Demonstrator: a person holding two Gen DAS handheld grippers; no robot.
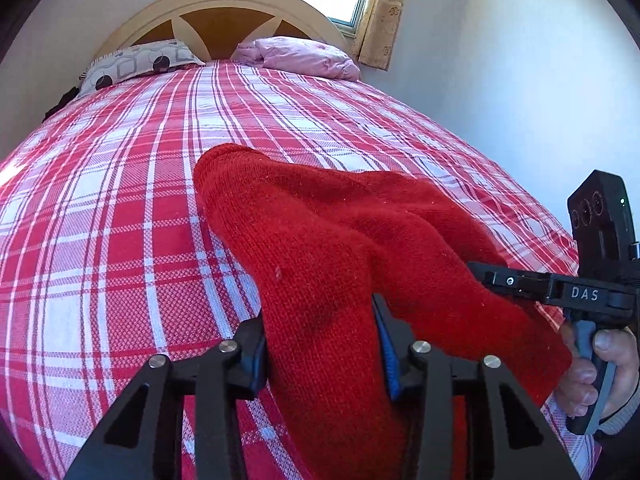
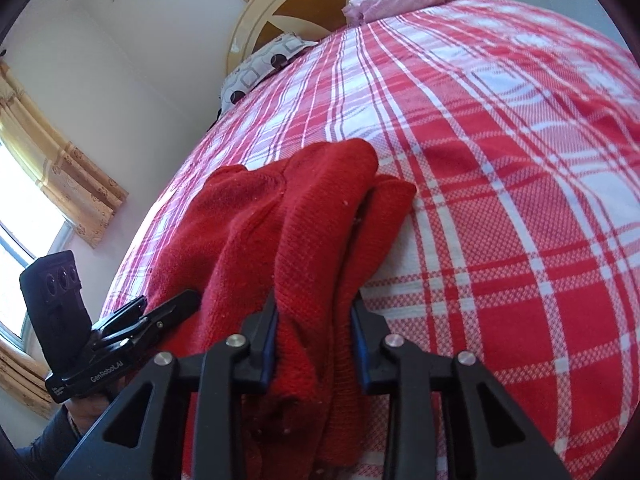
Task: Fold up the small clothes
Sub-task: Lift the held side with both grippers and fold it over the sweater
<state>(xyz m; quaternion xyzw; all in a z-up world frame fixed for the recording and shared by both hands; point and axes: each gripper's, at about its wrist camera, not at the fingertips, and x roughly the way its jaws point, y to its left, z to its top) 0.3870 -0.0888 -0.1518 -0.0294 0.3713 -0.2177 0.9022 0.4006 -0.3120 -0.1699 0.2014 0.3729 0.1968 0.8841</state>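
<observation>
A red knitted garment (image 1: 320, 240) lies on the near part of the bed (image 1: 120, 200), over the red and white checked cover. The left gripper (image 1: 320, 360) has its two fingers closed on a bunch of the red cloth at the near edge. The right gripper (image 2: 314, 344) pinches another bunch of the same cloth just beside it. Both hold the near edge, probably so it can be lifted and laid over the far part to make a fold. Two pillows (image 1: 296, 56) sit far away by the headboard.
</observation>
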